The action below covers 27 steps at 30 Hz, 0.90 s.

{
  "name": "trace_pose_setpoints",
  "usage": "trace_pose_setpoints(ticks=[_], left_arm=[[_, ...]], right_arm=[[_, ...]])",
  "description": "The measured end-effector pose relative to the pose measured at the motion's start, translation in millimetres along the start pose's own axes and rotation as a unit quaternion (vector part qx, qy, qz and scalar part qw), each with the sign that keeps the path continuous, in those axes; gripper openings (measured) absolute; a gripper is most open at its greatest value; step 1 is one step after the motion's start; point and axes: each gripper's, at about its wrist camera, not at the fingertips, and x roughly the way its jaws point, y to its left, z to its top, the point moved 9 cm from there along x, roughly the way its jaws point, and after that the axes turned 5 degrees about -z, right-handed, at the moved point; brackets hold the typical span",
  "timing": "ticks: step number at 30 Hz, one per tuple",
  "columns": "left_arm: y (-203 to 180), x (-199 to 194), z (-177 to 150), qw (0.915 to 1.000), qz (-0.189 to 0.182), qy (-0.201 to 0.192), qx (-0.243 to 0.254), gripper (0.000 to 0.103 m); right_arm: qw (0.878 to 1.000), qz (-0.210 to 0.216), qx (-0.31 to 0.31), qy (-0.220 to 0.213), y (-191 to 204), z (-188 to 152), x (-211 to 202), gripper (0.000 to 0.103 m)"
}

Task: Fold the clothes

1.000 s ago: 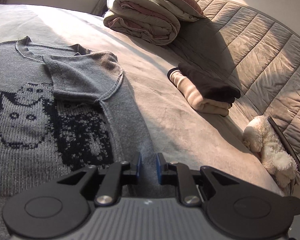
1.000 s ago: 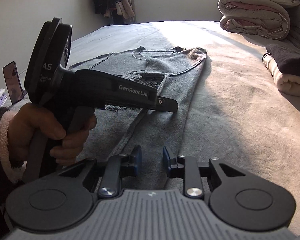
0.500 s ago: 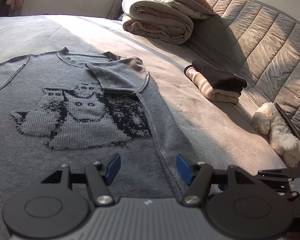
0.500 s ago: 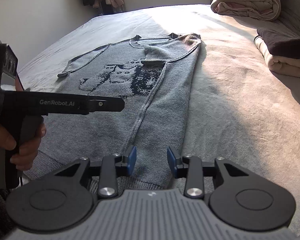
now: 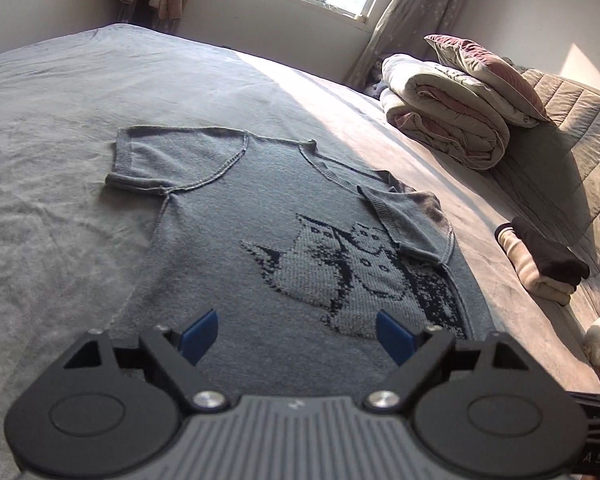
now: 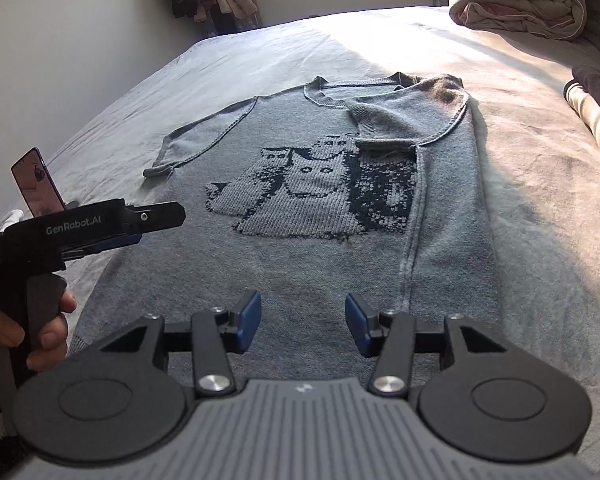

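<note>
Left claw [image 5: 296, 334] and right claw [image 6: 303, 322]: fingers spread apart, empty, above the hem of the grey cat sweater [image 6: 320, 200]. Hem hidden behind both claws. Sweater flat on the bed [image 5: 60, 120]; its right sleeve folded inward, covering part of the cat pattern.

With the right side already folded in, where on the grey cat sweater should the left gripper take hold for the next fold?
Probably the flat left sleeve, at its ribbed cuff, approached from the sweater's outer left edge. It lies spread on the bed, unlike the folded-in right sleeve. The left gripper is open and holds nothing.
</note>
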Motion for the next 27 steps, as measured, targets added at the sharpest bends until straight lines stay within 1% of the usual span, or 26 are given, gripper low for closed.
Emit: trace_pose_setpoints(ticks=[2,5,8,12,14,18,23,27], left_arm=[[12,-4,6,0.9999,0.010,-0.011,-0.010,0.087],[30,-10,13,0.9994,0.012,-0.022,-0.025,0.089],[49,-11,15,0.9988,0.021,-0.030,-0.032,0.089],[72,-9,15,0.9979,0.029,-0.031,-0.048,0.089],[81,-7,15,0.9975,0.029,-0.024,-0.060,0.089],[90,-4,18,0.9967,0.027,-0.031,-0.070,0.089],[94,5,20,0.9959,0.028,-0.030,-0.080,0.089],[90,11,20,0.9964,0.033,-0.029,-0.072,0.089]], right_arm=[[1.000,0.002,-0.001,0.003,7,0,7,0.054],[1.000,-0.003,0.002,0.011,14,-2,22,0.055],[1.000,-0.012,0.004,0.009,16,-3,32,0.055],[1.000,-0.021,-0.012,-0.009,18,-2,34,0.055],[0.999,-0.023,-0.020,-0.014,18,-2,35,0.055],[0.999,-0.028,-0.029,-0.019,20,0,41,0.055],[0.999,-0.032,-0.034,-0.025,20,3,45,0.055],[0.999,-0.030,-0.032,-0.025,17,3,40,0.056]])
